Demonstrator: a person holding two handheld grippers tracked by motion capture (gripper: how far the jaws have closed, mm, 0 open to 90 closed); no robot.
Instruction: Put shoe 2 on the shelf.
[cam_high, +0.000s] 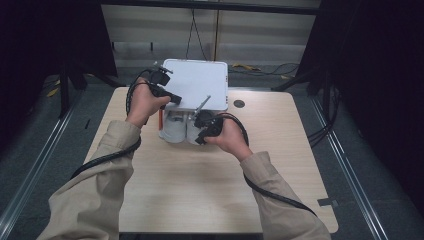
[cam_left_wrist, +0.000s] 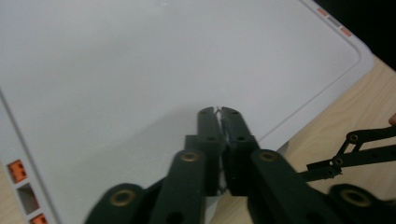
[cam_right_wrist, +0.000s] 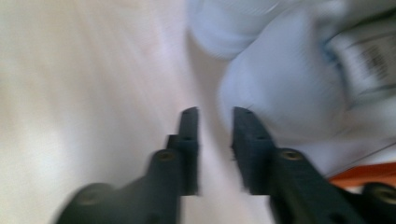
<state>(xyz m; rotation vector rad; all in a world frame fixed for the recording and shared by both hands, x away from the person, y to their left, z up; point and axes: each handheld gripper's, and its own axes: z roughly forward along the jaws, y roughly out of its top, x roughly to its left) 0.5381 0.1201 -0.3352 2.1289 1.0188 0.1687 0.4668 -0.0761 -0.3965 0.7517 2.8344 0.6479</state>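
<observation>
A white flat lid (cam_high: 197, 82) tops a box at the far middle of the wooden table (cam_high: 200, 185). Below its front edge sit two white rounded bundles (cam_high: 176, 129). My left gripper (cam_high: 172, 97) is over the lid's left front part; in the left gripper view its jaws (cam_left_wrist: 218, 112) are pressed together above the lid (cam_left_wrist: 140, 70), with nothing between them. My right gripper (cam_high: 201, 127) is low at the box front, beside the bundles. The right gripper view is blurred: the jaws (cam_right_wrist: 215, 114) stand a little apart over bare wood, with a white bundle (cam_right_wrist: 280, 93) just to their right.
Orange marks (cam_left_wrist: 17, 170) line the lid's rim, and an orange part (cam_right_wrist: 364, 175) shows by the right jaw. A dark round hole (cam_high: 239, 104) sits in the table right of the box. Cables trail from both grippers along the sleeves. Dark stands flank the table.
</observation>
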